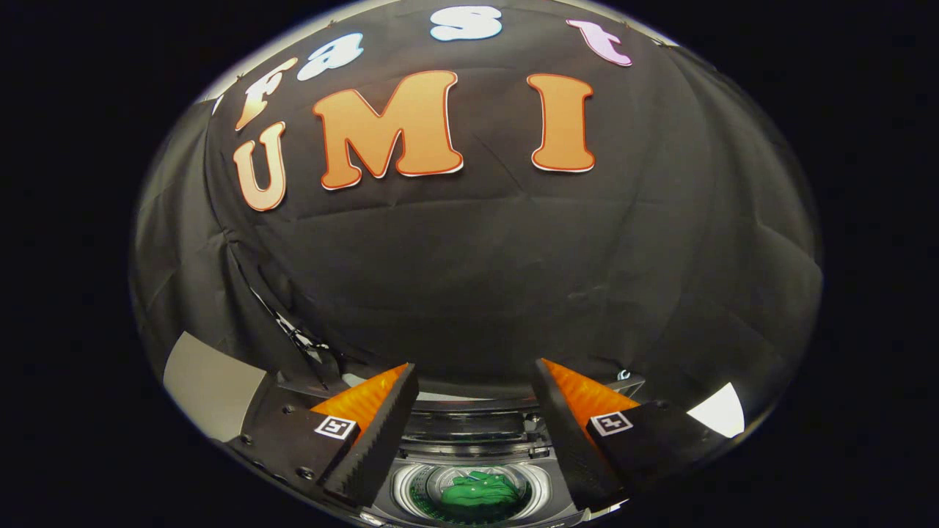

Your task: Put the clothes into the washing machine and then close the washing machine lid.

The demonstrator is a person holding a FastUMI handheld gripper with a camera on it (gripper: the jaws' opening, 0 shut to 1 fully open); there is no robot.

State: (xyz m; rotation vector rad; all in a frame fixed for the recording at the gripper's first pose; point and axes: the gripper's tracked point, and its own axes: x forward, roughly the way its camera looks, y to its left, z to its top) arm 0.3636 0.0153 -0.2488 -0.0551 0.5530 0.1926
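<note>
Now your gripper hangs spread and empty above the washer at bottom centre, the green cloth already in its drum, so a careless swing could miss the lid.

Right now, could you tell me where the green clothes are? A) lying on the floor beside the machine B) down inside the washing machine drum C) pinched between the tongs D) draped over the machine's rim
B: the green clothes lie bunched in the washing machine drum, below and between the fingers, while the tongs stand open and hold nothing.
</note>
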